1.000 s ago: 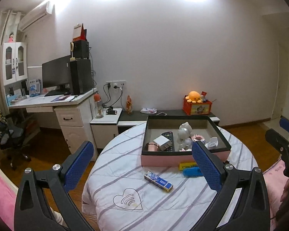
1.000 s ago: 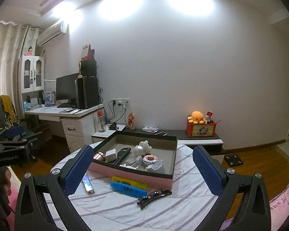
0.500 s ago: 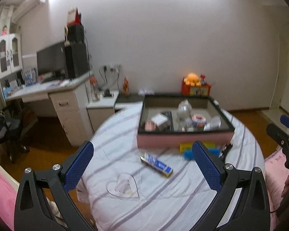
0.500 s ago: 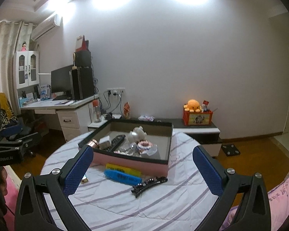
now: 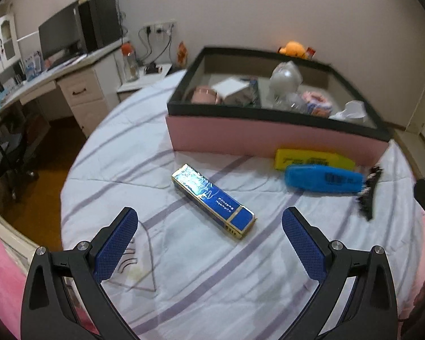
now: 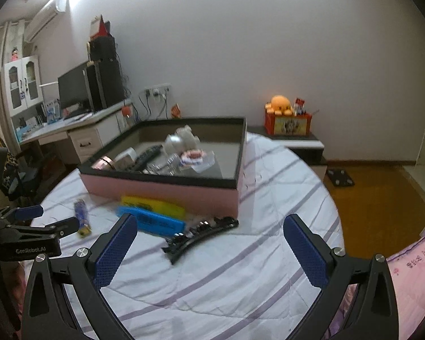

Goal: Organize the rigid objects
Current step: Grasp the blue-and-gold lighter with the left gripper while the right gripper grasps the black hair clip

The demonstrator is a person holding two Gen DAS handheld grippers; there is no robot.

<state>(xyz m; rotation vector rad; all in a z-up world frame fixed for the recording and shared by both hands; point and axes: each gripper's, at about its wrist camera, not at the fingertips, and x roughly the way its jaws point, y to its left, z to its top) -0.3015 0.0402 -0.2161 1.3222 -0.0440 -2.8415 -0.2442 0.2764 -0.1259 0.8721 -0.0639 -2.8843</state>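
Note:
A blue and gold box (image 5: 213, 200) lies on the striped round table (image 5: 184, 269), just ahead of my open left gripper (image 5: 208, 236). Beyond it a pink box with a black rim (image 5: 272, 137) holds several small items. In front of that box lie a yellow bar (image 5: 311, 157), a blue bar (image 5: 324, 180) and a black hair clip (image 5: 368, 195). In the right wrist view my open right gripper (image 6: 211, 240) hovers above the table near the hair clip (image 6: 201, 236) and blue bar (image 6: 153, 219). The left gripper (image 6: 46, 219) shows at the left, by the blue and gold box (image 6: 81, 216).
A desk (image 6: 70, 130) with a monitor and speakers stands at the back left. A low cabinet with an orange plush toy on a red box (image 6: 286, 119) stands against the wall. An office chair (image 5: 8, 153) sits left of the table. Pink bedding (image 6: 410, 269) borders the right.
Both grippers have dropped and tilted down toward the table. The left one has closed in on the blue and gold box; the right one has come nearer the hair clip. Both stay open.

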